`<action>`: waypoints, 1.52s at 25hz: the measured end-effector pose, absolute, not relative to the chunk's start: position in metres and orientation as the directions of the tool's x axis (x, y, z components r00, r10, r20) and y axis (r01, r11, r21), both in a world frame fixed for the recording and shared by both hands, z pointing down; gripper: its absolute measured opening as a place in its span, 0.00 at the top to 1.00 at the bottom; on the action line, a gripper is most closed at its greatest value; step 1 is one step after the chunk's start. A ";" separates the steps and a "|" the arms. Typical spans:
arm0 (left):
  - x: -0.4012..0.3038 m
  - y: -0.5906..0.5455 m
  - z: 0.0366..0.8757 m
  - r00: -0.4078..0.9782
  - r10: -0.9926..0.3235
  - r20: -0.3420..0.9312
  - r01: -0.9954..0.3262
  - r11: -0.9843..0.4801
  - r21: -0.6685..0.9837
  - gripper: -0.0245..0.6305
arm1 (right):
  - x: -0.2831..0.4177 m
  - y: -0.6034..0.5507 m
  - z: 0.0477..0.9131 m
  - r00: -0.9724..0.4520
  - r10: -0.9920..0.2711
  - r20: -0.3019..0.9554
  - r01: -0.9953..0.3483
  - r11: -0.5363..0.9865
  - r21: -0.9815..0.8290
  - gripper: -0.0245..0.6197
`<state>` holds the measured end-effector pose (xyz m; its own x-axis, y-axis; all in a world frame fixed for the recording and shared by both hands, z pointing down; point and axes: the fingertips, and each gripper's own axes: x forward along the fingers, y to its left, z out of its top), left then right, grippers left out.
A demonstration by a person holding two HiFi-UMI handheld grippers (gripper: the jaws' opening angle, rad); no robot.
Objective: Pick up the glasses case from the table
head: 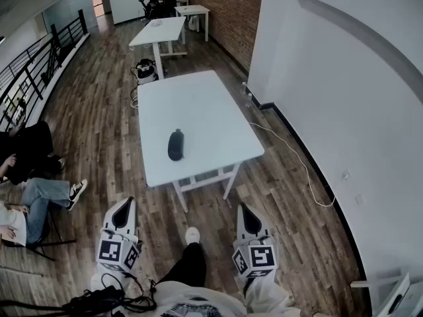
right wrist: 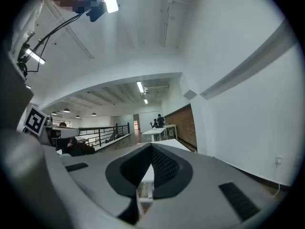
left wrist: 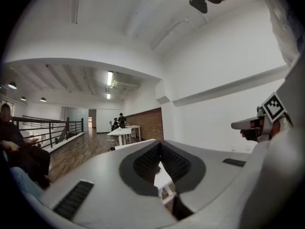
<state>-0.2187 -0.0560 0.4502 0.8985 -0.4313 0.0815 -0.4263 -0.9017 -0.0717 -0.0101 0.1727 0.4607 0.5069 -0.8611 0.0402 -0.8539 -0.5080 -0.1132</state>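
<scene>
Case [head: 175, 144] sat on the white table [head: 211, 104], centre of the head view, left of the table's middle and near its lower edge. Nothing else was on that table.

Its long axis ran almost straight up-down in the frame, so in line with the approach, not across it.

Both grippers were at the bottom of the head view, over the floor, short of the table and well apart from the case. Left gripper [head: 125, 205] was lower left of the case and right gripper [head: 243, 210] lower right, so the case lay up-frame between them.

My read: left looked slightly nearer, but the wide lens makes that uncertain.

Left gripper view: jaws together, nothing held, table edge visible past the tips [left wrist: 159, 149]. Right gripper view: same, jaws closed to a point and empty [right wrist: 151, 149].

Judgement: either gripper had to open and travel up-frame first. Jaws would best straddle the short width, closing from the left and right of the case.
</scene>
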 end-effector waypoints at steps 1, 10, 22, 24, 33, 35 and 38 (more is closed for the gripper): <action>-0.198 -0.083 0.450 0.897 -0.432 0.093 -0.427 -0.901 -0.070 0.94 | 0.009 0.143 0.455 0.499 -0.866 0.044 -0.860 -0.501 -0.103 0.97; -0.057 -0.230 0.420 0.914 -0.392 0.100 -0.386 -0.919 -0.076 0.94 | 0.131 -0.019 0.406 0.476 -0.879 0.018 -0.876 -0.476 -0.073 0.97; 0.007 -0.262 0.466 0.898 -0.351 0.266 -0.377 -0.925 0.052 0.74 | 0.198 -0.073 0.421 0.408 -0.910 0.071 -0.906 -0.413 -0.094 0.97; 0.022 -0.257 0.485 0.898 -0.316 0.306 -0.359 -0.928 0.095 0.56 | 0.207 -0.071 0.428 0.408 -0.909 0.087 -0.903 -0.416 -0.105 0.97; 0.069 -0.253 0.574 0.814 -0.246 0.526 -0.391 -0.902 0.184 0.18 | 0.233 -0.061 0.442 0.421 -0.896 0.137 -0.895 -0.436 -0.099 0.97; 0.077 -0.261 0.600 0.772 -0.249 0.585 -0.416 -0.894 0.168 0.18 | 0.240 -0.054 0.443 0.436 -0.888 0.145 -0.888 -0.451 -0.092 0.97; 0.091 -0.275 0.642 0.704 -0.250 0.664 -0.452 -0.880 0.148 0.18 | 0.254 -0.041 0.442 0.462 -0.874 0.153 -0.876 -0.477 -0.078 0.97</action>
